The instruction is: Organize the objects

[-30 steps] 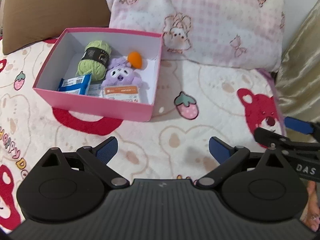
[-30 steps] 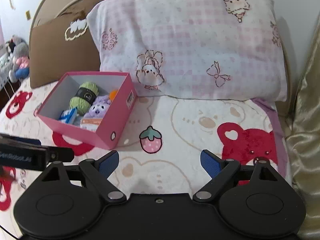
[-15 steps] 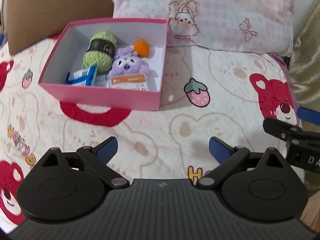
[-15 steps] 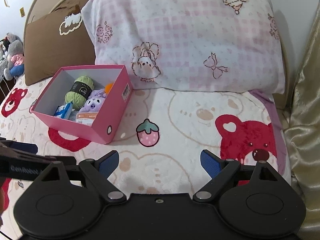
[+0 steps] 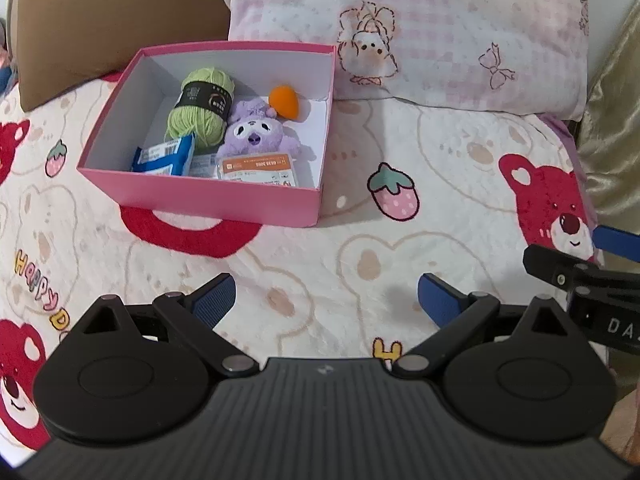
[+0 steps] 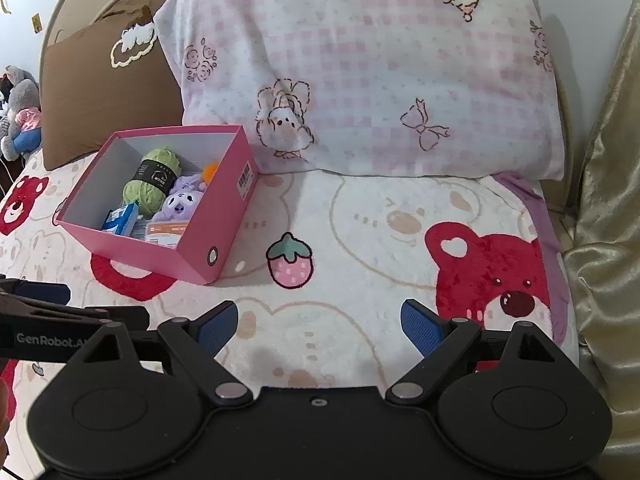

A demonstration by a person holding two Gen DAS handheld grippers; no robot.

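A pink box (image 5: 208, 200) (image 6: 224, 216) sits on the bed blanket. It holds a green yarn ball (image 5: 202, 110) (image 6: 152, 184), a purple plush toy (image 5: 256, 136) (image 6: 178, 202), an orange ball (image 5: 284, 102), a blue packet (image 5: 164, 158) (image 6: 120, 220) and an orange-and-white packet (image 5: 258, 170). My left gripper (image 5: 325, 300) is open and empty, above the blanket in front of the box. My right gripper (image 6: 319, 324) is open and empty, to the right of the box. Each gripper shows at the edge of the other's view.
A pink checked pillow (image 6: 368, 72) and a brown pillow (image 5: 116, 16) lean at the bed head behind the box. Gold fabric (image 6: 604, 200) borders the right side. Plush toys (image 6: 20, 116) sit far left. The blanket (image 6: 360, 208) has bear and strawberry prints.
Both grippers have pulled back and risen a little from the box, so more blanket shows in front. Both stay open and empty. The box and its contents have not moved.
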